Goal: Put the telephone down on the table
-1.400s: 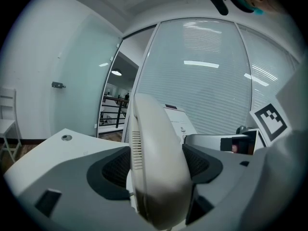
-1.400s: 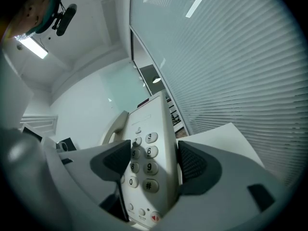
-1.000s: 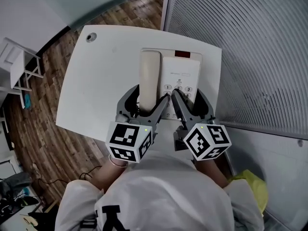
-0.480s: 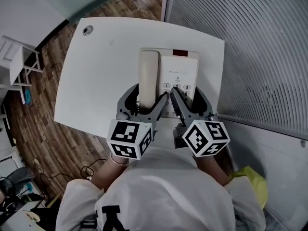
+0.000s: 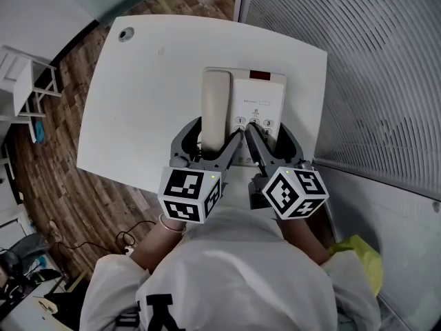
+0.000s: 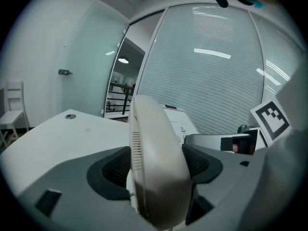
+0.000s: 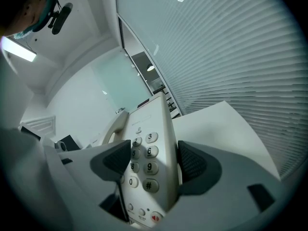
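Cream telephone (image 5: pixel 258 98) is over the worktop (image 5: pixel 138 95), toward its right edge; whether its base touches I cannot tell. The left gripper (image 5: pixel 212 142) has its fingers clamped on the handset (image 5: pixel 215 102), and the right gripper (image 5: pixel 271 142) has them on the keypad (image 7: pixel 142 160) part. Lower both together, level, and release only when the base rests flat.

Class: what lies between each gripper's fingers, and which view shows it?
Left gripper: the cream plastic telephone handset, left gripper view. Right gripper: the cream telephone's keypad base, right gripper view.

Cream telephone (image 5: pixel 259 99), white table (image 5: pixel 145 95), apparently brown wood-grain floor (image 5: pixel 41 167).
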`<control>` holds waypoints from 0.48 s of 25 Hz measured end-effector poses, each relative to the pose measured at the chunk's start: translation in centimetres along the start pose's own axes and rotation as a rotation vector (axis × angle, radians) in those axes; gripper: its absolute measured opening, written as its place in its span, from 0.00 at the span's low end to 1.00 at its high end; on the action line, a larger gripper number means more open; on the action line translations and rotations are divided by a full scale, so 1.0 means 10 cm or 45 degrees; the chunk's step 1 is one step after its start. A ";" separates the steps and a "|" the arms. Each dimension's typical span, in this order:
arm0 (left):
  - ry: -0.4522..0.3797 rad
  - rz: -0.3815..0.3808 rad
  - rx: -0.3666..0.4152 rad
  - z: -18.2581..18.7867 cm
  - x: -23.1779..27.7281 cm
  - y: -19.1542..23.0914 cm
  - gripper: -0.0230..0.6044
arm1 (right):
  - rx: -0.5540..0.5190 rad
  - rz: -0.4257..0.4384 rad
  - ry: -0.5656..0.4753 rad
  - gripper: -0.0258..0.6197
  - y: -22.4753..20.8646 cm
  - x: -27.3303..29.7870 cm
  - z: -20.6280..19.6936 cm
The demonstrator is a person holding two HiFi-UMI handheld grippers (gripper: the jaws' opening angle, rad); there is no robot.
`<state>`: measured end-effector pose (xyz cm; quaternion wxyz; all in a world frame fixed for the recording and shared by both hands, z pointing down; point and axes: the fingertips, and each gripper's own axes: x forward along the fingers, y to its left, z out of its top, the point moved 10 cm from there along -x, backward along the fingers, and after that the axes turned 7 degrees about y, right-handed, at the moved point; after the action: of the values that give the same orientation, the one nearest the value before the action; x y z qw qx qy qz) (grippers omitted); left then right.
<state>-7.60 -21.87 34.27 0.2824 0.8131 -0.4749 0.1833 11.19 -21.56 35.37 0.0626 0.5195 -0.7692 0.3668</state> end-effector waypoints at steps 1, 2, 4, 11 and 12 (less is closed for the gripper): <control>0.006 0.001 0.001 -0.02 0.01 0.01 0.58 | 0.006 -0.001 0.006 0.53 -0.01 0.01 -0.02; 0.013 0.001 0.000 -0.05 0.02 0.01 0.58 | 0.011 -0.004 0.011 0.53 -0.02 0.02 -0.05; 0.023 -0.002 -0.008 -0.09 0.02 0.03 0.58 | 0.015 -0.011 0.017 0.53 -0.02 0.02 -0.10; 0.073 0.007 -0.010 -0.22 0.07 0.05 0.58 | 0.058 -0.024 0.055 0.53 -0.08 0.06 -0.24; 0.079 0.007 -0.009 -0.23 0.08 0.06 0.58 | 0.064 -0.026 0.062 0.53 -0.08 0.07 -0.25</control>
<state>-7.82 -21.21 36.63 0.2994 0.8046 -0.4689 0.2076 10.85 -20.68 37.98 0.0719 0.5197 -0.7527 0.3977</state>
